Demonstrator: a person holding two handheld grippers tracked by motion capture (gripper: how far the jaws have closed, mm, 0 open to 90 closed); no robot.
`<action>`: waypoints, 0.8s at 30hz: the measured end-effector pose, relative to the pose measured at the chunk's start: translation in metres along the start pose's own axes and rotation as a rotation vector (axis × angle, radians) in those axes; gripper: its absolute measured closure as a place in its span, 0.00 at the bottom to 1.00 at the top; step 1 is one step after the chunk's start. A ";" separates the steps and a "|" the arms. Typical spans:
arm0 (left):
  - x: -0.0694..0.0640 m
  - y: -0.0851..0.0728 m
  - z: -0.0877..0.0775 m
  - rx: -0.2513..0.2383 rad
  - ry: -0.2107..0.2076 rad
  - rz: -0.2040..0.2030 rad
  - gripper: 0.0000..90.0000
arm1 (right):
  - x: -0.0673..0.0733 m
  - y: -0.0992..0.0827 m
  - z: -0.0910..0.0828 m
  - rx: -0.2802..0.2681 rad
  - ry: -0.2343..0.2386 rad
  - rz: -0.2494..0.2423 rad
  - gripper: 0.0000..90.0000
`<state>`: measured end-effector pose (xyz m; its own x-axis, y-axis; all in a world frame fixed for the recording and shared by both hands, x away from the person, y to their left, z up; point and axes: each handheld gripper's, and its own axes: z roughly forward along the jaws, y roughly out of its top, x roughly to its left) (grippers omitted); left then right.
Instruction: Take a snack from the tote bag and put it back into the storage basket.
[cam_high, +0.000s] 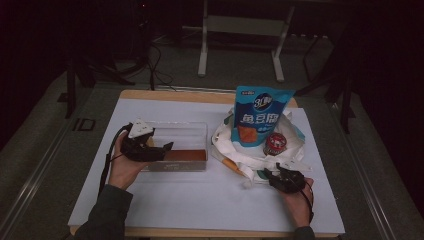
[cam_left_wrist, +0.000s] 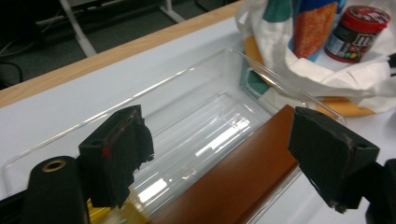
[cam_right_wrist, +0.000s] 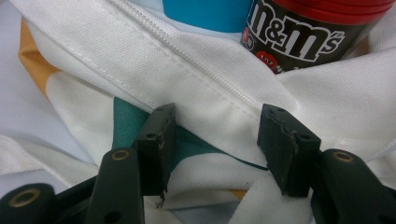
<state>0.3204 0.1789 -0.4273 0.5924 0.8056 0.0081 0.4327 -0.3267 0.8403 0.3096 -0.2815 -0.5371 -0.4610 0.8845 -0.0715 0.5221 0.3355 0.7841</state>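
We sit at a desk covered with a white sheet, holding a two-jaw claw in each hand. On the right half of the desk lies a white canvas tote bag with teal and orange patches, slumped open. Standing in it is a blue snack pouch with an orange panel, and just beside that a small M&M's jar with a red lid. Both are still inside the bag.

On the left half sits a clear plastic bin, long and shallow. The one thing in it is a reddish-brown flat box lying along its near wall.

Our left claw hangs at the bin's near left corner, jaws wide apart and holding nothing; in the left gripper view they frame the brown box and the clear wall without pressing on either.

Our right claw rests at the bag's near edge. In the right gripper view its jaws stand apart on either side of a fold of white fabric, not pinching it, with the jar close behind.

We judge the work, apparently moving goods from bag to bin, to be early: one item moved, the pouch and jar left.
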 end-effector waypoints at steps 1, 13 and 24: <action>-0.001 0.000 0.001 0.000 -0.009 0.002 0.21 | 0.001 0.000 0.000 0.001 -0.003 -0.001 0.53; -0.025 0.001 0.013 -0.001 -0.079 0.023 0.18 | 0.003 0.000 0.001 0.001 -0.023 -0.014 0.53; -0.051 -0.009 0.024 -0.035 -0.149 0.048 0.38 | 0.008 0.002 0.003 0.021 -0.056 -0.043 0.52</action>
<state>0.3025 0.1292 -0.4480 0.7072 0.7064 -0.0290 0.3790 -0.3441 0.8590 0.3091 -0.2734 -0.5381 -0.4427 0.8857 -0.1399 0.5180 0.3799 0.7664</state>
